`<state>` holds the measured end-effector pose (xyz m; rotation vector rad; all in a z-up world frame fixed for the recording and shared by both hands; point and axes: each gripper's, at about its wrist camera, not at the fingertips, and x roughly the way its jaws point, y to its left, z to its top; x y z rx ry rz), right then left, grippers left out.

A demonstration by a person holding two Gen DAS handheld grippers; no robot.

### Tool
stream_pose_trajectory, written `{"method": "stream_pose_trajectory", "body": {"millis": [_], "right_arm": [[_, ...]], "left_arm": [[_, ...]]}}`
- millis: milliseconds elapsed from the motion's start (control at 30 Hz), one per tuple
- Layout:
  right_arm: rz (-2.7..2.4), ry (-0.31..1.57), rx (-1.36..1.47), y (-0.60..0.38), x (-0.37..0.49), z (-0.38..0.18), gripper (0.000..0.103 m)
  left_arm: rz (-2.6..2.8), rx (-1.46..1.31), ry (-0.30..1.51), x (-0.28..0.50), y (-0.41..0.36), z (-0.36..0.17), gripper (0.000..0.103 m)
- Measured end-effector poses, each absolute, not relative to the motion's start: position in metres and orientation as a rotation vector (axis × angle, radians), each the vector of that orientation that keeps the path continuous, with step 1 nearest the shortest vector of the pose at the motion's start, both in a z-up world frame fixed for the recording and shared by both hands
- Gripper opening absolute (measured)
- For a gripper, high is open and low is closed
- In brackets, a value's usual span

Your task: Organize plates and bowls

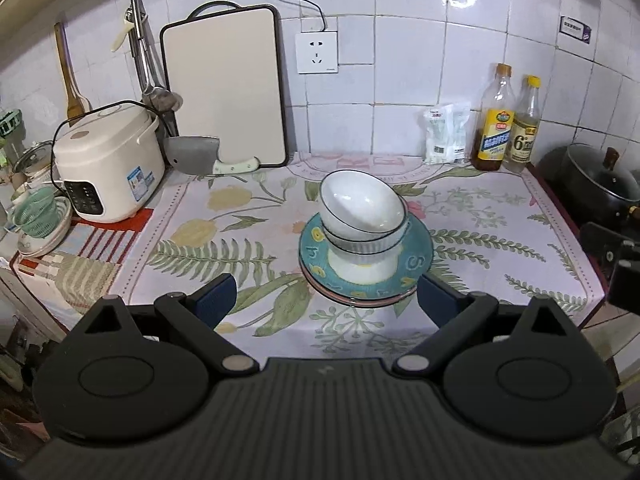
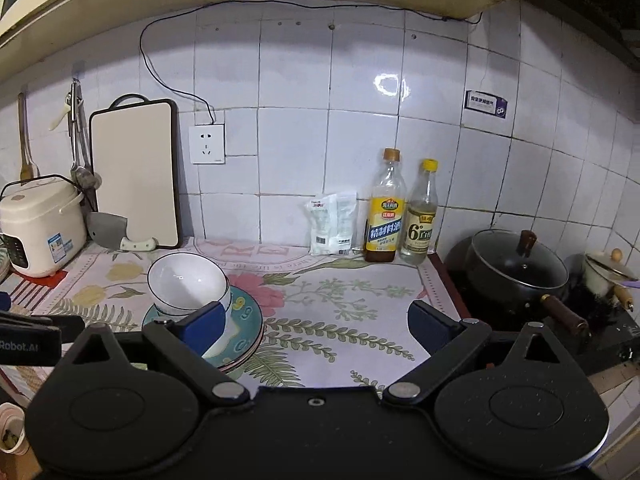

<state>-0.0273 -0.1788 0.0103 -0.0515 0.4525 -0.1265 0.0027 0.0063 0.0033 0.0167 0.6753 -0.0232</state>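
Your stack sits near the middle of the bench (image 1: 480, 208), on the flowered cloth: a teal plate (image 1: 416, 256) on top of at least one pinkish plate (image 1: 360, 302) whose rim shows beneath it, and white bowls nested on the teal plate. The top bowl (image 1: 362, 204) is tilted, its mouth tipped toward you and to about 10 o'clock, so it does not sit flat in the bowl below (image 1: 368, 242).

Your left gripper (image 1: 320, 300) hangs just short of the stack, its jaws spread wide and holding nothing; the plates lie at 12 o'clock from it. Your right gripper (image 2: 316, 320) is also wide open and empty, with the stack off at its 10 o'clock, partly hidden behind its left finger.

By my reading, the gathering is mostly done: plates are together and bowls are together on one pile. No other loose plates or bowls show on the cloth. What looks left is seating that leaning bowl level, since it could slide or rock if the pile is moved. How many bowls are nested I cannot tell for certain.
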Motion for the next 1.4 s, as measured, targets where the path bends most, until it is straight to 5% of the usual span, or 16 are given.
{"method": "stream_pose_trajectory", "body": {"millis": [1400], "right_arm": [[-0.095,0.452,-0.060,-0.174,-0.045,-0.011,0.100]], "left_arm": [[-0.010,0.038,0.652,-0.011,0.010,-0.017,0.098]]}}
